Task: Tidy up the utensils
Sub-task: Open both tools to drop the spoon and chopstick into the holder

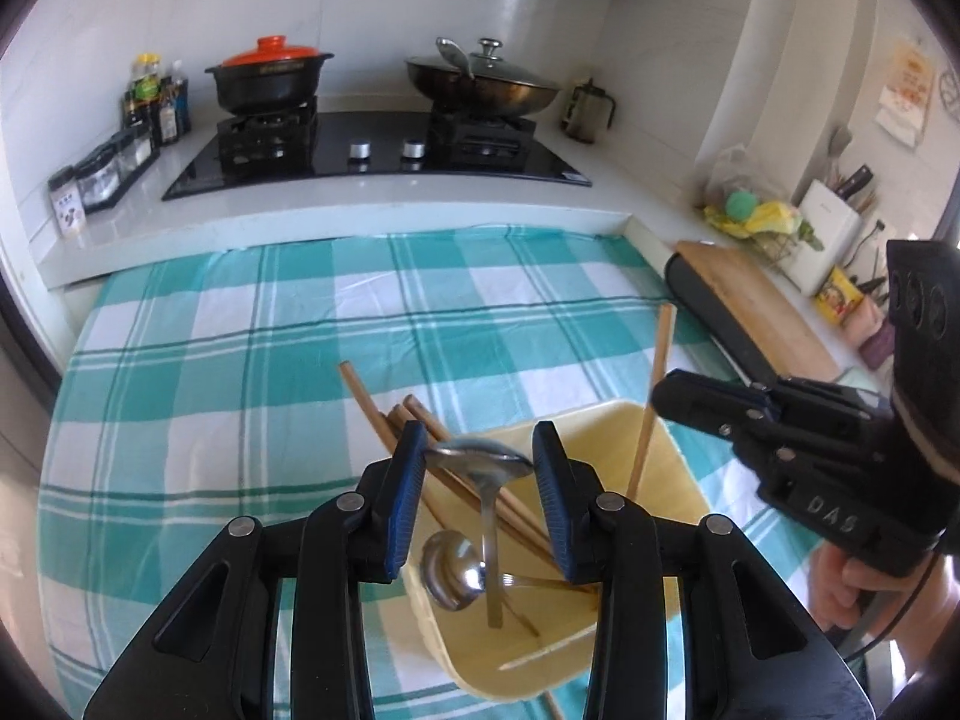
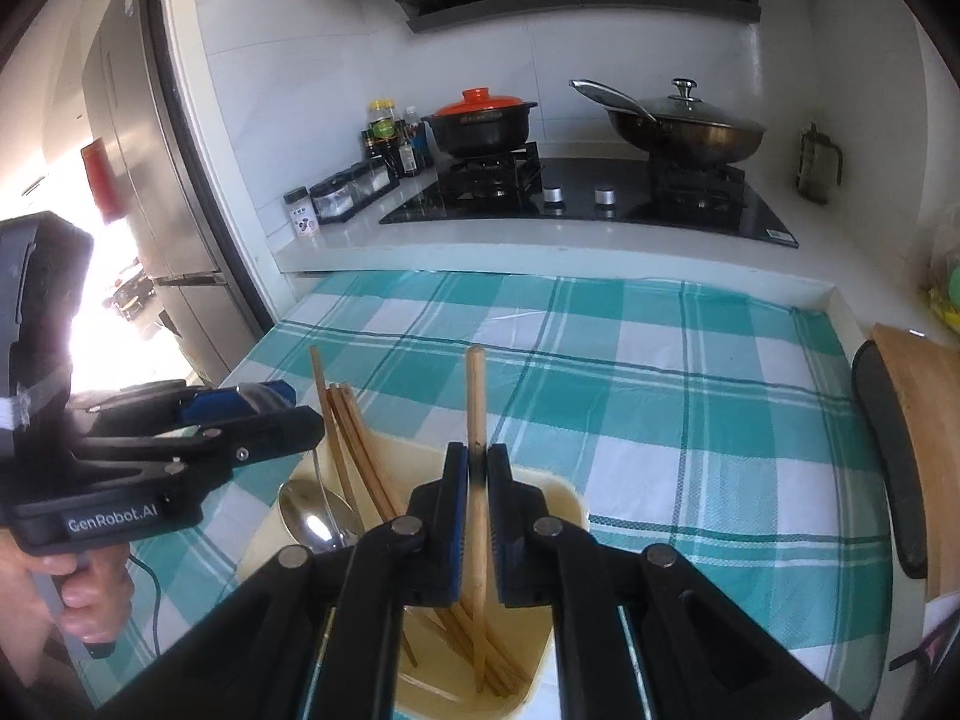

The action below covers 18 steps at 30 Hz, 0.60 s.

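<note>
A cream utensil holder (image 1: pixel 666 480) (image 2: pixel 564 495) stands on the checked cloth. It holds several wooden chopsticks (image 1: pixel 420 420) (image 2: pixel 354 450) and a steel spoon (image 1: pixel 450 570) (image 2: pixel 315 519). My left gripper (image 1: pixel 477 456) is above the holder with a second steel spoon (image 1: pixel 480 456) upright between its open jaws, handle down in the holder; whether the pads touch it I cannot tell. My right gripper (image 2: pixel 477 480) is shut on a single wooden chopstick (image 2: pixel 476 402) (image 1: pixel 654 396) that stands upright with its lower end in the holder. The left gripper also shows in the right wrist view (image 2: pixel 264 402).
A green and white checked cloth (image 1: pixel 240 372) (image 2: pixel 690 420) covers the table. Behind it is a raised white counter (image 1: pixel 360 204) with a gas hob, a black pot, a wok and bottles. A wooden board (image 1: pixel 756 306) (image 2: pixel 924 420) lies at the right edge.
</note>
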{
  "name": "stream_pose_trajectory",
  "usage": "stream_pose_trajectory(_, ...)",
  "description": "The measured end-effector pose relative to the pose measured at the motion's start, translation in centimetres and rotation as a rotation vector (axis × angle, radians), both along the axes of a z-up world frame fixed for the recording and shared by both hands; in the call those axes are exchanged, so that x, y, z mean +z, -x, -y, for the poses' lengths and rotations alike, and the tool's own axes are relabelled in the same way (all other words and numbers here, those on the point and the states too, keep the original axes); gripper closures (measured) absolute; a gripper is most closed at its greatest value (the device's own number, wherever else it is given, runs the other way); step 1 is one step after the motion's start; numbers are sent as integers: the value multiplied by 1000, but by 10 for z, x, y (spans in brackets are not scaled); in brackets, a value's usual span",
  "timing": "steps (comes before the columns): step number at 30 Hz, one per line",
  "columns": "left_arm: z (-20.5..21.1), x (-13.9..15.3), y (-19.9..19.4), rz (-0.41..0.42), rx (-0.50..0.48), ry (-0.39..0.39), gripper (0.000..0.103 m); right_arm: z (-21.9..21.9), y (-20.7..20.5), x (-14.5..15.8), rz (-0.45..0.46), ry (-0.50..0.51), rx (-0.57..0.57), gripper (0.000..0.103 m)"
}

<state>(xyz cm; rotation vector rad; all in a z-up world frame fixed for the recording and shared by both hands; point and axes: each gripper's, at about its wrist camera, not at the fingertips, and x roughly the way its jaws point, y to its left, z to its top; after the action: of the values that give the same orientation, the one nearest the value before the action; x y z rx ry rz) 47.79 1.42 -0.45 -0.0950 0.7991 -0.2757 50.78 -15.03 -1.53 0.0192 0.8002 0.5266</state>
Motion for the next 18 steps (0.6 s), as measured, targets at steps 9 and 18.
stream_pose_trajectory(9,-18,36,76,114,1,-76,15,36,55,62,69,36,-19,57)
stream_pose_trajectory(18,-31,4,229,134,0,-204,4,72,222,46,179,252,3,44)
